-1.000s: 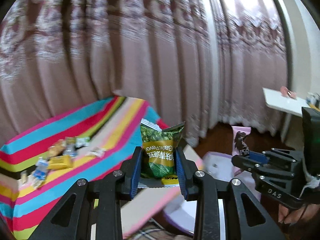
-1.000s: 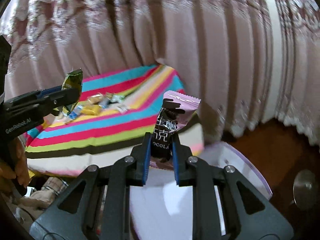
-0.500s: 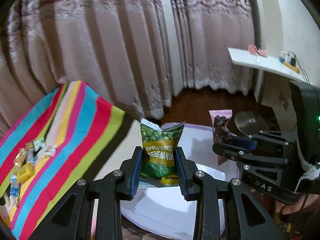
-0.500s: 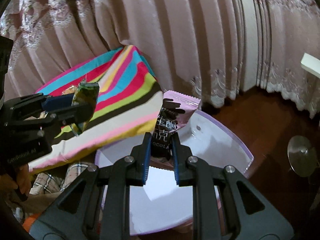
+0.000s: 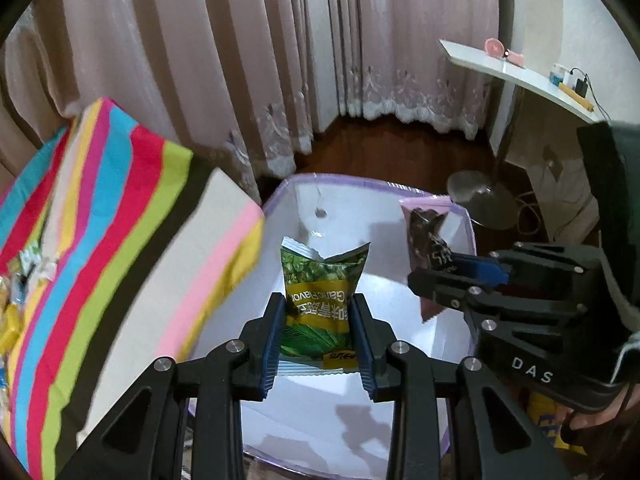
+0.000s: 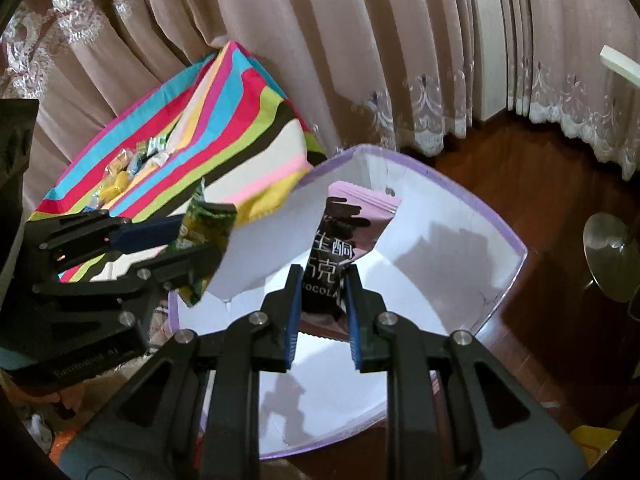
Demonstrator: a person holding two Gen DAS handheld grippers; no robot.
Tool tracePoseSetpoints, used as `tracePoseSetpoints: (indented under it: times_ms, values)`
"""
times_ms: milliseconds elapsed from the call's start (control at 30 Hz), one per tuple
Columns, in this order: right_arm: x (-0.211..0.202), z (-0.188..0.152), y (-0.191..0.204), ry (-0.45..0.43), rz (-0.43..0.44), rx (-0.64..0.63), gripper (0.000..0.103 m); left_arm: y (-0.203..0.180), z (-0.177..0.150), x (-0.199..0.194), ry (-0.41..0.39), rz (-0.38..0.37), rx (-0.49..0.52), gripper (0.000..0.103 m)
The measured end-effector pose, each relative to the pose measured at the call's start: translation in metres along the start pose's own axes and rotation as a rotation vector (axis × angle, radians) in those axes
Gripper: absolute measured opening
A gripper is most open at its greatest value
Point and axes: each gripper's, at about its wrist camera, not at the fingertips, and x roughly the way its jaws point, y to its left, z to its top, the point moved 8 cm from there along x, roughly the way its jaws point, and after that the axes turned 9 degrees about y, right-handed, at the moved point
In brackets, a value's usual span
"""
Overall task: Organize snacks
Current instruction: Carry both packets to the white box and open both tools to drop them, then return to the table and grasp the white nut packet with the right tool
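My left gripper [image 5: 318, 320] is shut on a green snack packet [image 5: 320, 296] and holds it upright above the white bin with a purple rim [image 5: 360, 188]. My right gripper [image 6: 320, 300] is shut on a pink and dark chocolate packet [image 6: 340, 240] and holds it over the same bin [image 6: 472, 200]. The right gripper [image 5: 448, 268] shows at the right of the left wrist view, with the chocolate packet [image 5: 428, 236]. The left gripper [image 6: 188, 240] shows at the left of the right wrist view, with the green packet [image 6: 204, 224].
A table with a striped cloth [image 5: 100, 200] stands left of the bin, with several small wrapped snacks [image 6: 128, 164] on it. Pink curtains [image 5: 240, 60] hang behind. A round metal stand base [image 6: 612, 256] sits on the wooden floor. A white shelf [image 5: 520, 76] is at the right.
Both grippers have swung away from the striped table and down over the white bin, each still holding its packet. The bin now fills the middle of both views.
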Motion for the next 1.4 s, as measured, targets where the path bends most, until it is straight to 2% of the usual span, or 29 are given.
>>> tracePoseSetpoints:
  times_ms: [100,133,200,233,267,300,333,467,533,633,667,800,900,933,1067,1200,1400]
  values:
    - [0.004,-0.002,0.002,0.017,-0.010,0.000,0.024,0.001,-0.003,0.005,0.001,-0.025,-0.006,0.036]
    - [0.005,-0.002,0.003,0.019,-0.016,-0.003,0.024,0.003,-0.004,0.005,0.001,-0.030,-0.009,0.041]
    - [0.005,-0.001,0.005,0.021,-0.035,-0.011,0.026,0.010,-0.005,0.004,-0.012,-0.016,-0.024,0.060]
    - [0.004,-0.001,0.006,0.022,-0.042,-0.015,0.028,0.012,-0.004,0.003,-0.023,-0.013,-0.034,0.073]
    - [0.005,-0.001,0.007,0.024,-0.045,-0.019,0.034,0.018,-0.004,-0.001,-0.046,-0.007,-0.053,0.078]
    - [0.005,0.000,0.008,0.027,-0.051,-0.025,0.041,0.022,-0.004,-0.004,-0.062,-0.003,-0.066,0.079]
    - [0.006,0.001,0.009,0.029,-0.057,-0.029,0.043,0.030,-0.005,-0.008,-0.080,0.001,-0.083,0.079]
    - [0.010,0.009,0.027,0.050,-0.065,-0.077,0.044,0.059,-0.013,-0.018,-0.118,0.021,-0.141,0.080]
    - [0.012,0.017,0.046,0.052,-0.058,-0.132,0.044,0.080,-0.022,-0.023,-0.139,0.070,-0.193,0.082]
    - [0.020,0.028,0.085,0.055,-0.025,-0.230,0.050,0.127,-0.044,-0.036,-0.170,0.108,-0.309,0.082]
    - [0.025,0.032,0.101,0.057,-0.008,-0.261,0.056,0.145,-0.052,-0.040,-0.178,0.128,-0.351,0.082]
    - [0.052,0.047,0.164,0.064,0.069,-0.354,0.058,0.215,-0.091,-0.053,-0.192,0.200,-0.524,0.083]
    - [0.088,0.054,0.218,0.124,0.142,-0.404,0.060,0.273,-0.131,-0.062,-0.194,0.252,-0.673,0.083]
    - [0.104,0.057,0.237,0.144,0.153,-0.422,0.060,0.295,-0.147,-0.065,-0.184,0.290,-0.724,0.083]
    - [0.155,0.082,0.288,0.136,0.133,-0.502,0.062,0.359,-0.196,-0.082,-0.170,0.466,-0.845,0.084]
    - [0.224,0.132,0.330,0.175,0.156,-0.550,0.070,0.403,-0.235,-0.090,-0.160,0.495,-0.956,0.084]
    - [0.302,0.197,0.381,0.225,0.156,-0.663,0.074,0.441,-0.290,-0.094,-0.128,0.498,-1.082,0.084]
